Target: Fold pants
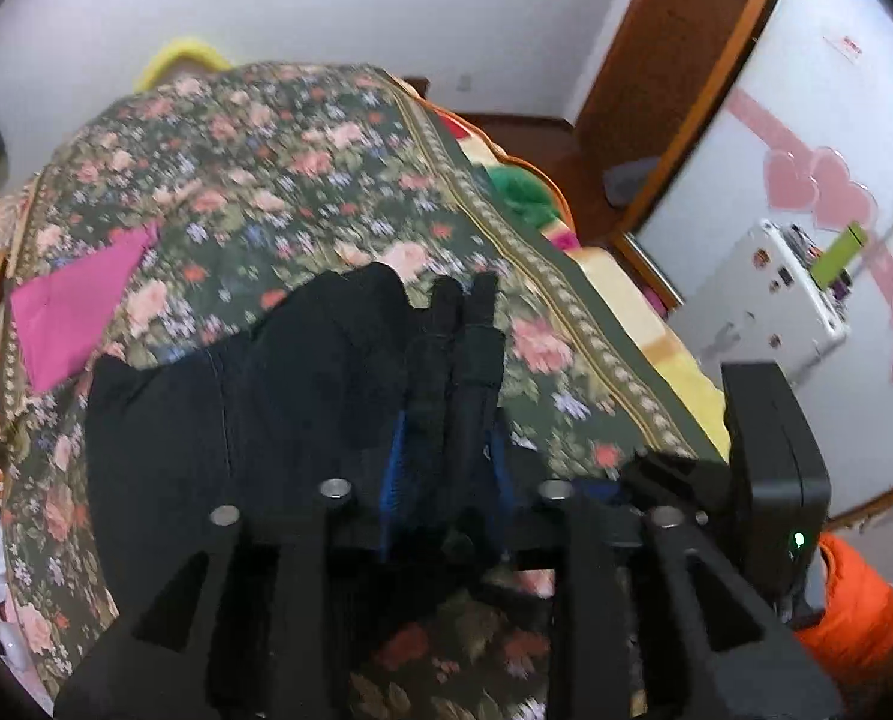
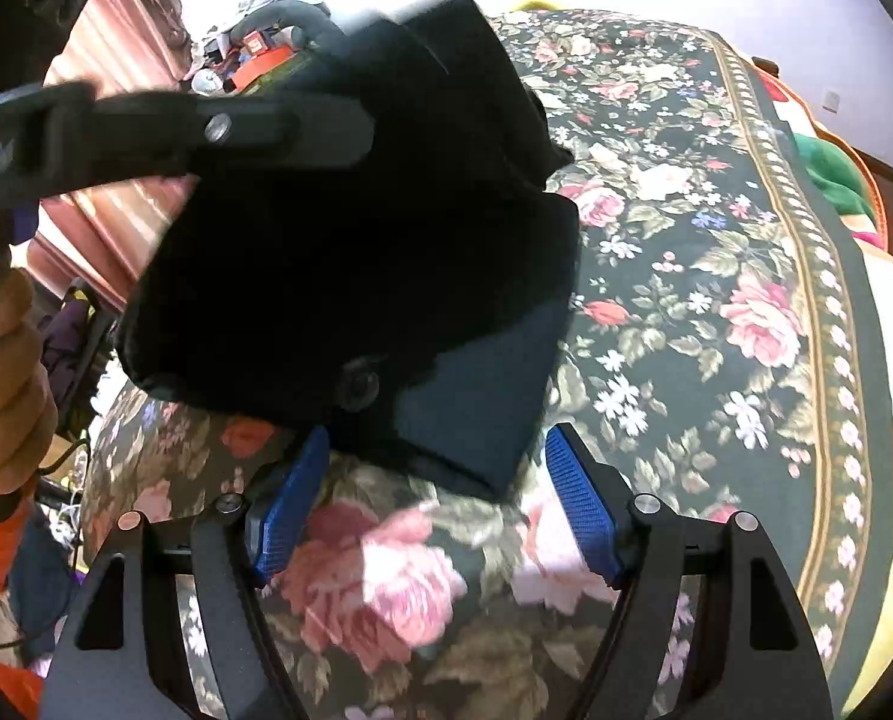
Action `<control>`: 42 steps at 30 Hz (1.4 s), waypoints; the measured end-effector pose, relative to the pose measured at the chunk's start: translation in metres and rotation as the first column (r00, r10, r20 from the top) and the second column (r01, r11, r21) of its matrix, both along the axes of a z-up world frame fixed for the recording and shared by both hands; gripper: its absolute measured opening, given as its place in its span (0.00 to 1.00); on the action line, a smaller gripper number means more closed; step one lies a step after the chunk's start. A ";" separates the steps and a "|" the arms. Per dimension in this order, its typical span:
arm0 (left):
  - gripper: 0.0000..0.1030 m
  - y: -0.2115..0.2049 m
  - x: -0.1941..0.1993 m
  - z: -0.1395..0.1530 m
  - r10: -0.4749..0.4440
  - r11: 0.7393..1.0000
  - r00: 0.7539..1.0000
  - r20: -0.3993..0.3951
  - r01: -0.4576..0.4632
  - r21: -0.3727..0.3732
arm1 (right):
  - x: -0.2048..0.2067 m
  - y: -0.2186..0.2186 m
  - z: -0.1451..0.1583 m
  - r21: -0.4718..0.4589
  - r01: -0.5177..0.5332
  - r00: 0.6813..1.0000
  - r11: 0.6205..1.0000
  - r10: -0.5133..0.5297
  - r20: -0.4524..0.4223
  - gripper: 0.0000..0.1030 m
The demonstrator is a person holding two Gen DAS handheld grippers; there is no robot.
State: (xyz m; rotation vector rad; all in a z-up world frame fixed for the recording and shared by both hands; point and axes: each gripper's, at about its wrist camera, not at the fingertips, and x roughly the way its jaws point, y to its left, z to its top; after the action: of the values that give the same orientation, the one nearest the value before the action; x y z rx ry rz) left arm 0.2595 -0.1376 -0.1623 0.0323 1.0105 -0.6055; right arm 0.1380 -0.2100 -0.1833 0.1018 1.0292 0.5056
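The black pants [image 1: 236,396] are held bunched above the floral bed [image 1: 254,168], clamped in the left gripper [image 1: 446,468]. The right gripper [image 2: 428,504] is spread apart, empty, beneath them. Folding appears barely begun; flattening remains.

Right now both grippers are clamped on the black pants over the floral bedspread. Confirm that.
Not quite. Only the left gripper is clamped on the black pants. The right wrist view shows the right gripper open, empty, its blue pads apart above the floral bedspread.
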 end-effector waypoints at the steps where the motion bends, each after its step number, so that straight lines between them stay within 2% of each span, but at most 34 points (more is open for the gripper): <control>1: 0.43 0.000 -0.003 0.001 -0.003 1.000 1.000 -0.005 0.003 -0.013 | -0.001 0.000 0.001 -0.002 0.003 1.000 1.000 -0.003 0.004 0.69; 3: 0.63 0.004 -0.009 0.009 0.010 1.000 1.000 0.015 -0.010 -0.013 | -0.004 -0.002 0.004 -0.004 0.007 1.000 1.000 -0.007 0.014 0.69; 7: 0.69 0.022 -0.003 0.024 0.072 0.997 0.996 0.059 -0.072 -0.010 | -0.007 -0.004 0.010 -0.003 0.011 0.999 1.000 -0.011 0.033 0.69; 9: 0.82 0.035 0.009 0.028 0.131 0.991 0.987 0.097 -0.133 0.014 | -0.007 -0.003 0.014 -0.008 0.011 0.999 1.000 -0.011 0.049 0.69; 10: 0.85 0.041 0.016 0.029 0.157 0.987 0.981 0.114 -0.161 0.027 | -0.008 -0.002 0.016 -0.013 0.011 0.998 1.000 -0.010 0.056 0.69; 13: 0.90 0.065 0.044 0.032 0.231 0.966 0.958 0.171 -0.246 0.072 | -0.009 0.001 0.020 -0.024 0.008 0.997 1.000 -0.006 0.079 0.69; 16: 0.92 0.087 0.078 0.025 0.298 0.936 0.933 0.200 -0.327 0.131 | -0.008 0.001 0.022 -0.015 0.008 0.996 1.000 -0.006 0.084 0.69; 19: 0.93 0.105 0.113 0.004 0.356 0.892 0.911 0.209 -0.398 0.216 | -0.005 0.001 0.020 -0.003 0.013 0.997 1.000 -0.013 0.072 0.69; 21: 0.93 0.116 0.139 -0.021 0.388 0.862 0.906 0.169 -0.422 0.280 | -0.004 0.002 0.018 0.000 0.018 0.998 1.000 -0.018 0.064 0.69; 27: 0.93 0.133 0.177 -0.103 0.403 0.818 0.915 0.022 -0.371 0.439 | -0.001 -0.001 0.013 0.003 0.047 0.998 0.999 -0.047 0.039 0.69; 28: 0.93 0.136 0.179 -0.121 0.397 0.819 0.918 -0.025 -0.341 0.462 | 0.000 -0.002 0.012 0.002 0.051 0.998 0.999 -0.051 0.035 0.69; 30: 0.93 0.142 0.173 -0.135 0.395 0.835 0.916 -0.066 -0.328 0.441 | -0.001 -0.003 0.013 -0.007 0.051 0.998 0.999 -0.051 0.034 0.69; 32: 0.93 0.152 0.161 -0.134 0.405 0.852 0.912 -0.059 -0.354 0.386 | -0.002 -0.004 0.014 -0.020 0.052 0.998 0.998 -0.051 0.037 0.69; 35: 0.94 0.164 0.142 -0.131 0.408 0.859 0.910 -0.066 -0.359 0.365 | -0.004 -0.007 0.017 -0.030 0.060 0.997 0.998 -0.059 0.046 0.69; 42: 0.94 0.177 0.090 -0.117 0.405 0.851 0.912 -0.064 -0.351 0.390 | -0.013 -0.009 0.030 -0.015 0.074 0.994 0.997 -0.072 0.080 0.69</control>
State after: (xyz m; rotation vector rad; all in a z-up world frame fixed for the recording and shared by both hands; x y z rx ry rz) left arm 0.3493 0.0394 -0.2796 0.1212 1.2232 -0.0457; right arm 0.1253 -0.2195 -0.1536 0.1022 0.9487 0.4303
